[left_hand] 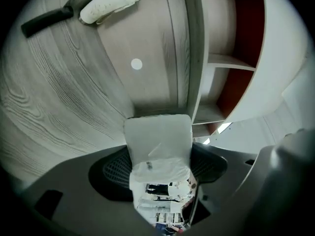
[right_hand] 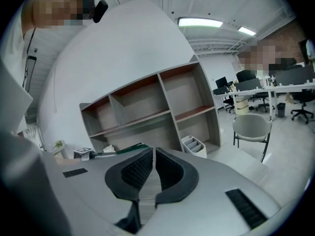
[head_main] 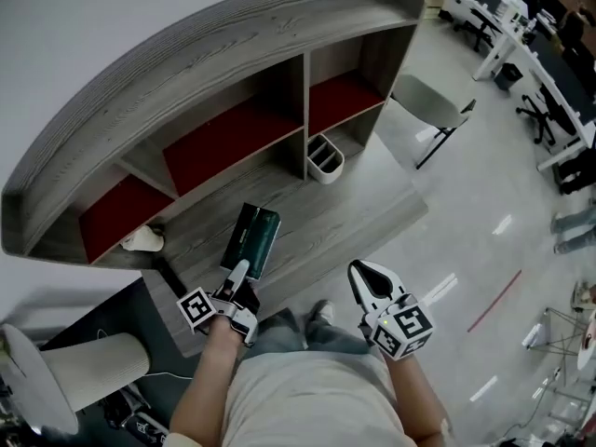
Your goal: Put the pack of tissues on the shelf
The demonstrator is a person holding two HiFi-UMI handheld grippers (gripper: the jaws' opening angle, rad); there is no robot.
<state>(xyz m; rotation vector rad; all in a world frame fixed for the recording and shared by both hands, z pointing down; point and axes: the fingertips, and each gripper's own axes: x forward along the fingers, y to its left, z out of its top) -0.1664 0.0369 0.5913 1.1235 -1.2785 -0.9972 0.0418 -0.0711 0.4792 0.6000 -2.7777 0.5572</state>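
Note:
In the head view the dark green pack of tissues (head_main: 253, 237) is over the wooden desk top (head_main: 326, 217), in front of the shelf unit (head_main: 233, 110) with red-backed compartments. My left gripper (head_main: 243, 272) is shut on its near end. In the left gripper view the pack (left_hand: 157, 141) shows as a pale plastic-wrapped block squeezed between the jaws, pointing at the shelf's lower compartment (left_hand: 147, 58). My right gripper (head_main: 362, 272) hangs off the desk's front edge, shut and holding nothing. Its view shows the jaws closed together (right_hand: 154, 171), the shelf (right_hand: 147, 107) and the pack (right_hand: 129, 148) beyond.
A white divided bin (head_main: 324, 159) stands on the desk by the shelf's middle upright. A white bundle (head_main: 142, 240) with a black handle (left_hand: 47, 21) lies at the desk's left end. A grey chair (head_main: 430, 102) stands to the right, a round white seat (head_main: 88, 371) at lower left.

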